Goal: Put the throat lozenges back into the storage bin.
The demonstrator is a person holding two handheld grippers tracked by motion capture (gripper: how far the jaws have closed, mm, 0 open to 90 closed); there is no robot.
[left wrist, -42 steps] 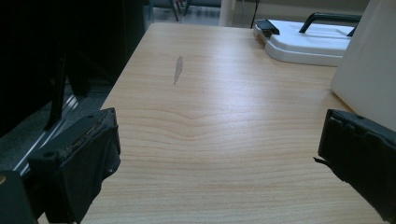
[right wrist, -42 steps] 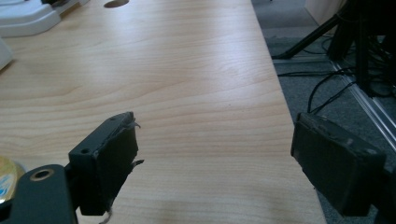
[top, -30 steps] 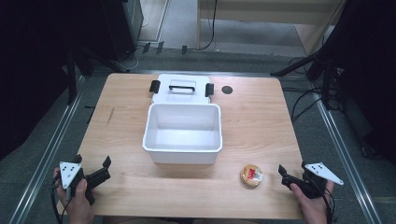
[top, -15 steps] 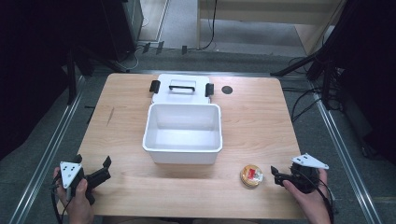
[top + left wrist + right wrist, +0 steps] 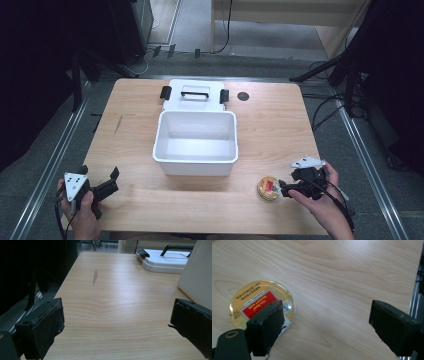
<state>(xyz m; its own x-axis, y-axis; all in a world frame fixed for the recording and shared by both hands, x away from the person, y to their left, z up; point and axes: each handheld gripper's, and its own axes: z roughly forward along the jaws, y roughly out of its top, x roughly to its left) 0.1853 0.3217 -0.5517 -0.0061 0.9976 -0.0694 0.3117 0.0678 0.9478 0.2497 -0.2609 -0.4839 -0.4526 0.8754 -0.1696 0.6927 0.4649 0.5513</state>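
Jaws of the right gripper [image 5: 286,189] stand apart with nothing between them, and they have just been opening a little. In the high view this gripper sits near the table's [image 5: 280,125] front right corner, held in the right hand [image 5: 325,202], its tips just beside a round tin [image 5: 268,188] with a gold rim and a red label. In the right gripper view the tin [image 5: 259,306] lies flat on the wood at the left, and one jaw overlaps its edge in the picture while the other hangs over bare wood at the right; whether the near jaw touches the tin I cannot tell.

Left gripper [image 5: 111,181] rests at the front left corner in the left hand [image 5: 82,212], jaws wide apart and empty, pointing toward the middle of the table. In the left gripper view bare wood lies between its jaws, with a grey streak [image 5: 95,277] farther off.

White bin [image 5: 196,143] stands in the middle of the table, open at the top, nothing visible inside. Its lid [image 5: 194,95], with a black handle and black clasps, lies flat just behind it. The tin sits in front of the bin's right corner, near it but apart. A small dark disc [image 5: 243,96] lies right of the lid.
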